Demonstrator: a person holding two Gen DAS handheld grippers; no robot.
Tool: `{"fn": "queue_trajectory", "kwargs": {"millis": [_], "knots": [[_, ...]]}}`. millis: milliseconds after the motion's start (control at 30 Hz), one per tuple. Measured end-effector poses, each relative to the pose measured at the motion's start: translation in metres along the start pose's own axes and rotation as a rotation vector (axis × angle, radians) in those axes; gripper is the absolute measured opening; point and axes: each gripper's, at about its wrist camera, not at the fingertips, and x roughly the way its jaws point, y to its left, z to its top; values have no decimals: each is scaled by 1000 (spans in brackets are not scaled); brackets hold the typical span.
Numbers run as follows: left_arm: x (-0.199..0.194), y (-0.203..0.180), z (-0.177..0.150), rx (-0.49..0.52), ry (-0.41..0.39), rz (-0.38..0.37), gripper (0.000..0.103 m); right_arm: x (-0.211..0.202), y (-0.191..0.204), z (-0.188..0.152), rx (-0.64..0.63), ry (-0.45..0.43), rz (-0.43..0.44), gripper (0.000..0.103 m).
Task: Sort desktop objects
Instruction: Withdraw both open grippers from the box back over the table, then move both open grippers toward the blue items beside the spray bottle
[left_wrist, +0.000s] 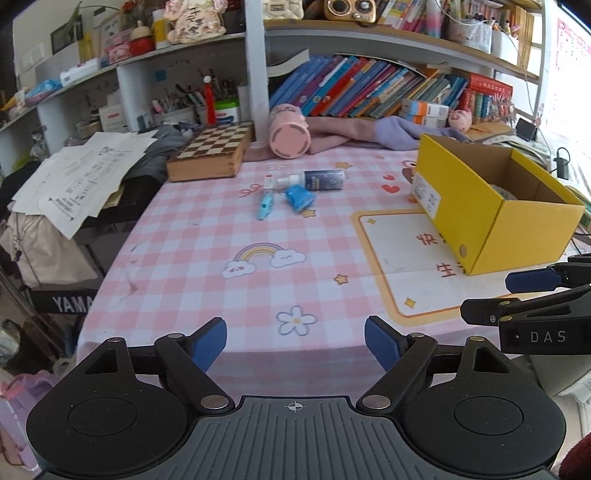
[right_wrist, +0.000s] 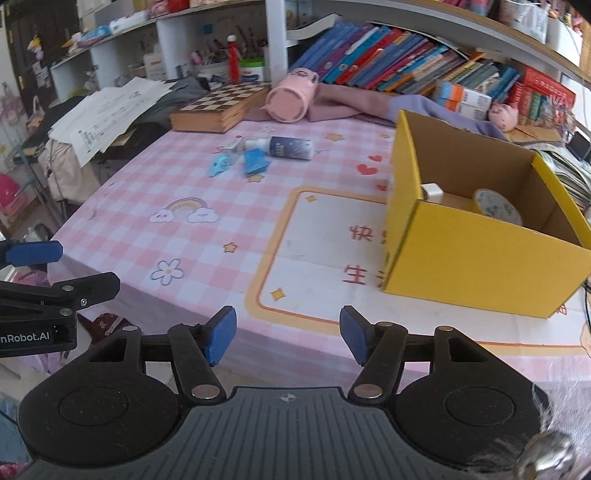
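Small blue things (left_wrist: 300, 197) and a bottle (left_wrist: 325, 180) lie together on the tabletop (left_wrist: 192, 236). Yellow box (right_wrist: 476, 266) sits nearby. Left claw (left_wrist: 295, 341) and right claw (right_wrist: 288, 334) are both wide apart, holding nothing.

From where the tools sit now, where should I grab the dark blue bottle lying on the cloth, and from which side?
Grip the bottle across its dark blue body, near the middle, coming down from above with the fingers on its long sides. It lies flat, white cap end pointing left toward the blue clip, so the cap end is crowded; the body's right half looks free. Both the left tool and right tool are open.
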Motion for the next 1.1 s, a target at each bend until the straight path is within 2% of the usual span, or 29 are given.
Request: {"fn": "queue_trajectory", "kwargs": {"millis": [333, 667, 1100], "knots": [[-1, 15, 4, -11, -13, 21, 88, 3, 20, 11, -55, -15, 25, 62], [11, 16, 13, -21, -41, 15, 88, 14, 18, 26, -73, -44, 17, 64], [62, 35, 50, -24, -22, 55, 88, 71, 16, 84, -91, -60, 56, 63]]}}
